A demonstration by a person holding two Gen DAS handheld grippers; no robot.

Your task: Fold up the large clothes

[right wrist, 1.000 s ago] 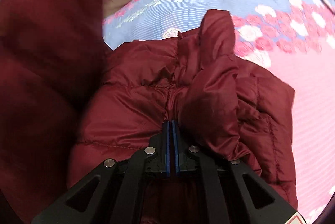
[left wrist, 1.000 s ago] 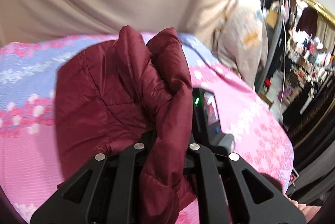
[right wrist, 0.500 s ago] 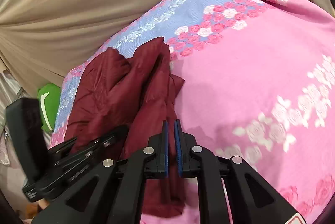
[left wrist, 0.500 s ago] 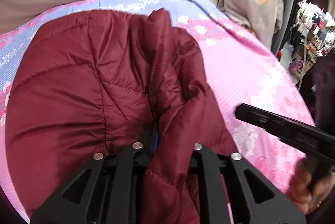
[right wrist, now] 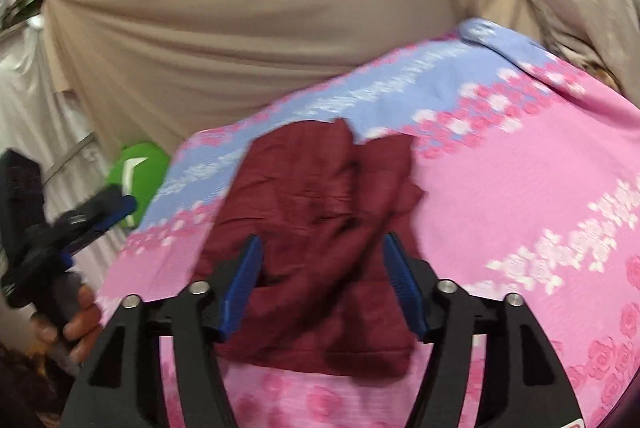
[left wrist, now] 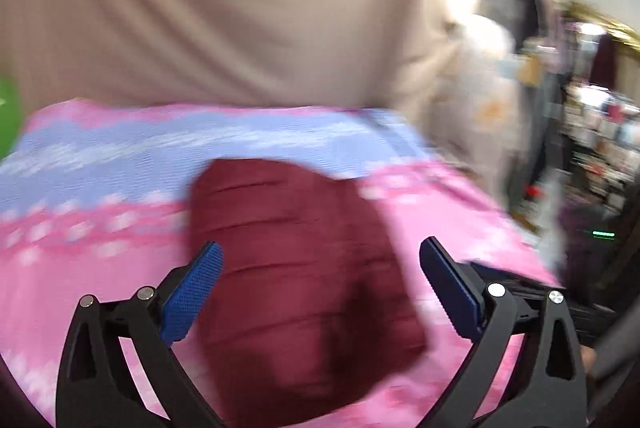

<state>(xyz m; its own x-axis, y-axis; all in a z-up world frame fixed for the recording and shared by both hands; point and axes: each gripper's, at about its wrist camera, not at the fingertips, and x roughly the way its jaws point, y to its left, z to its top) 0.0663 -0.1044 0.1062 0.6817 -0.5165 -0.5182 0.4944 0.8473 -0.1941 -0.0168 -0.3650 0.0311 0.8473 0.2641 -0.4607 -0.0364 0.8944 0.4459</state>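
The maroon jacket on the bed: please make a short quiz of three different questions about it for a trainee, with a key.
1. True or false: the maroon jacket is clamped between the pads of the right gripper.
2. What does the jacket lie on? A) a bare wooden table B) a pink and blue floral cover C) a green bag
3. Fill in: the jaws of the left gripper are ____.

Key: 1 false, both grippers have let go and the jacket lies loose; 2 B; 3 opening, nothing gripped.

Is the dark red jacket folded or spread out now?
Folded: the jacket lies as a compact bundle on the pink bedspread, no sleeves spread.
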